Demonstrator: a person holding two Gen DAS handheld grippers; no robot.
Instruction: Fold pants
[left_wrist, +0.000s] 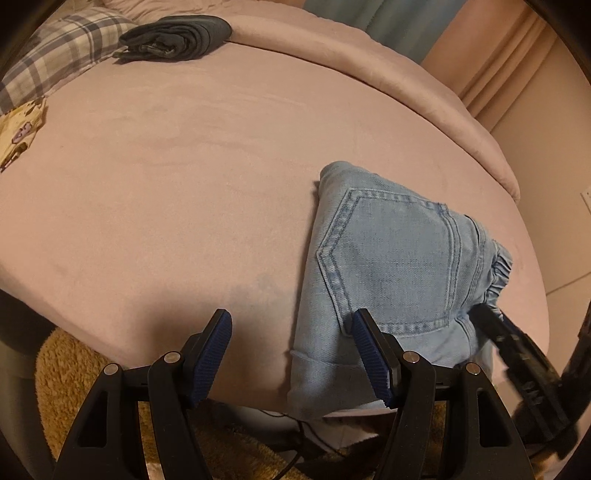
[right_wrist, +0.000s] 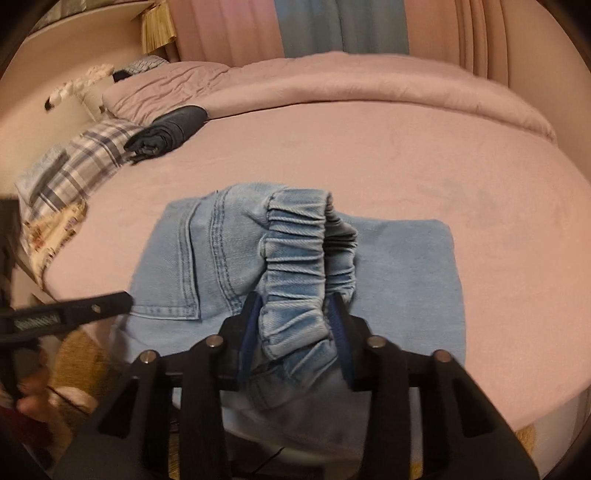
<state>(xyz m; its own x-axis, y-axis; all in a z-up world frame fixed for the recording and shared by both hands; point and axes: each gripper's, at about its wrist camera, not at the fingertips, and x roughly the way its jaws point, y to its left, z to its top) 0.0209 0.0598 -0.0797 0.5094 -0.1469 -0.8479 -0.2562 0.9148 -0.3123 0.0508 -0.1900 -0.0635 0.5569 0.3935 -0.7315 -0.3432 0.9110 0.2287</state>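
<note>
Light blue denim pants (left_wrist: 388, 251) lie folded on the pink bed (left_wrist: 184, 166) near its front edge, back pocket up. My left gripper (left_wrist: 291, 321) is open over the bed edge. Its right finger rests at the pocket's lower corner and its left finger is over bare blanket, with nothing pinched. In the right wrist view the pants (right_wrist: 406, 266) lie flat, and their elastic waistband (right_wrist: 295, 240) is lifted and bunched. My right gripper (right_wrist: 295, 301) is shut on that waistband. The right gripper (left_wrist: 495, 325) also shows at the pants' right end, and the left gripper (right_wrist: 110, 301) pokes in from the left.
A dark folded garment (left_wrist: 177, 37) and a plaid cloth (left_wrist: 62, 48) lie at the far left of the bed. A patterned cloth (left_wrist: 18, 136) lies at the left edge. Below the front edge are a brown shaggy rug (left_wrist: 62, 369) and a black cable (left_wrist: 295, 435). Curtains (right_wrist: 314, 26) hang behind.
</note>
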